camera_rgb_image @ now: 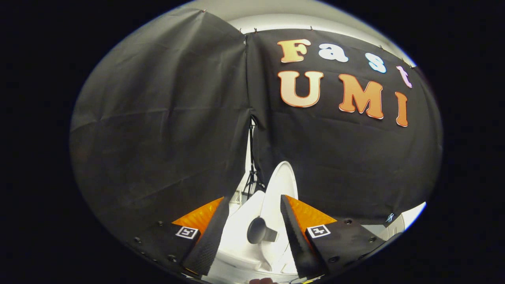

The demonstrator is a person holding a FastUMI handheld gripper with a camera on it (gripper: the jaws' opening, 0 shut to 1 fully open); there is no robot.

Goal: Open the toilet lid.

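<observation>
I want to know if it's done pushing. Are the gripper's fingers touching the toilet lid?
Cannot tell. In the gripper view the open gripper frames the raised toilet lid, whose edge runs close beside one finger.

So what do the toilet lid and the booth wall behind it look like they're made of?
Toilet lid: looks like smooth glossy white plastic, going by its even sheen, though it could be another hard material. It stands raised, just beyond the open tongs, which grip nothing. Booth wall: matte black cloth, shown by its folds, creases and the clips along its top edge.
</observation>
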